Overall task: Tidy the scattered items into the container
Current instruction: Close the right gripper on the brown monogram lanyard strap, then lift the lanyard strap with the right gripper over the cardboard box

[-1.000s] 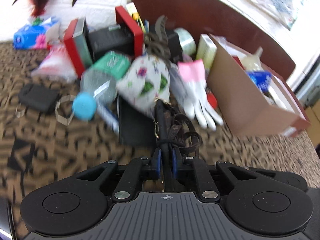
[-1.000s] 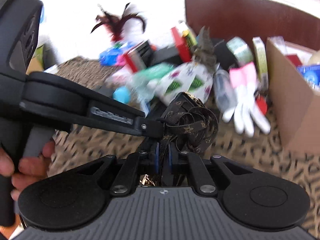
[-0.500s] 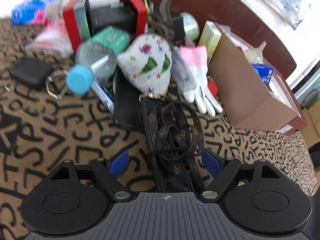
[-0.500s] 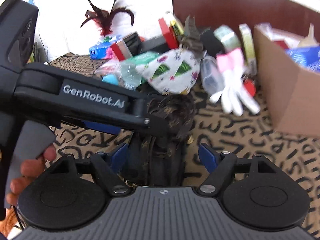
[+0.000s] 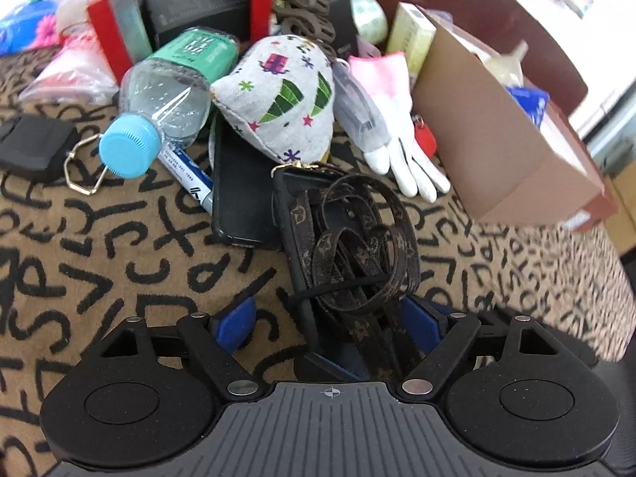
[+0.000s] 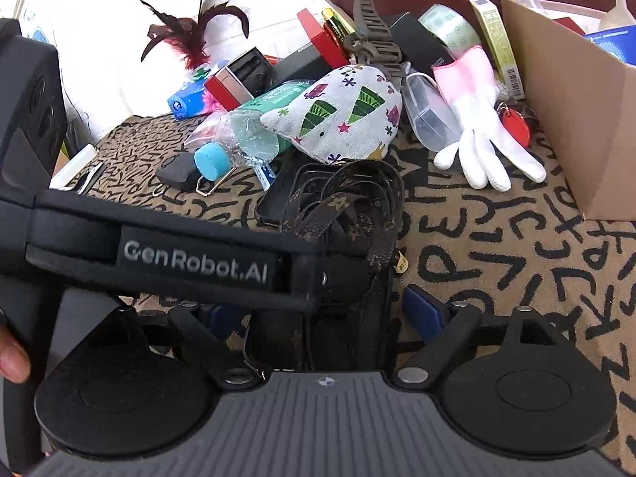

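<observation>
A dark brown monogram strap bundle [image 5: 357,246] lies on the patterned cloth, on a black flat case. My left gripper [image 5: 330,322] is open, its blue pads either side of the strap's near end. My right gripper [image 6: 318,314] is also open around the same bundle [image 6: 346,206]; the left gripper's arm [image 6: 190,262] crosses in front of it. The cardboard box [image 5: 497,135] stands at the right, with items inside; it also shows in the right wrist view [image 6: 576,91].
A pile lies behind the strap: a water bottle [image 5: 159,107], a printed fabric pouch [image 5: 286,103], a white and pink glove [image 5: 397,119], a black phone [image 5: 238,198], red boxes [image 5: 115,28], a hair claw [image 6: 369,39], tape [image 6: 449,28], a black key fob [image 5: 31,147].
Both grippers were shut on the strap bundle and holding it up; both have opened, and the bundle now lies on the cloth between their fingers.
</observation>
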{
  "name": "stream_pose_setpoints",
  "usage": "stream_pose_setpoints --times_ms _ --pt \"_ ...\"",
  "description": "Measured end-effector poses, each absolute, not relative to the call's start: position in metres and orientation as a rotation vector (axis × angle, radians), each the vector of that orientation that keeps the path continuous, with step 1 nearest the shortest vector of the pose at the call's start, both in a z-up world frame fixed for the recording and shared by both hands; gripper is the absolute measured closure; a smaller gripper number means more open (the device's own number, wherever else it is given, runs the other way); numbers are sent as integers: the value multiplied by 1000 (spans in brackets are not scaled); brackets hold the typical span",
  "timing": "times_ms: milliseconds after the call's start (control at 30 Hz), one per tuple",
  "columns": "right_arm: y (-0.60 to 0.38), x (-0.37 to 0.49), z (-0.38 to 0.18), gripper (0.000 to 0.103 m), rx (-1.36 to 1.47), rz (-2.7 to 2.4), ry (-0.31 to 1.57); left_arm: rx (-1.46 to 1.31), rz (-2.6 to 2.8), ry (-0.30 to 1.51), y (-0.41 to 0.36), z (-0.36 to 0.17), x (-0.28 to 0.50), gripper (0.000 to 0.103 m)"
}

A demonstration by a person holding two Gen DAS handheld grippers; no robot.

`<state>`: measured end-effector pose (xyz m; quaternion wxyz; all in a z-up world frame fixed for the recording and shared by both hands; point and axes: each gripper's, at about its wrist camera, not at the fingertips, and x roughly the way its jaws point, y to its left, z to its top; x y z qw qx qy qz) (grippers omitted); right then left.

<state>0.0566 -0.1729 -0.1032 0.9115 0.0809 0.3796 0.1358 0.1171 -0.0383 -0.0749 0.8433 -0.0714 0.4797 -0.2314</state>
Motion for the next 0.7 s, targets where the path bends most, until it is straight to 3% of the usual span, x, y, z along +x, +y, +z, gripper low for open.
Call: stream_pose_setpoints --times_ms 100,167,233,267,700 --pt "-164 56 -110 13 69 273 759 -126 -503 1010 -38 -76 116 13" --pt "-153 50 -111 20 -5 256 755 -124 -494 1013 -39 -76 114 18" --pt "-149 45 -109 21 -28 241 756 -128 -487 1012 -39 -75 109 37" --pt "-150 42 -109 21 -18 236 760 -153 -510 1025 -37 -74 105 57" --pt "-174 -23 -72 22 30 187 730 -177 -589 976 -60 -38 45 57"
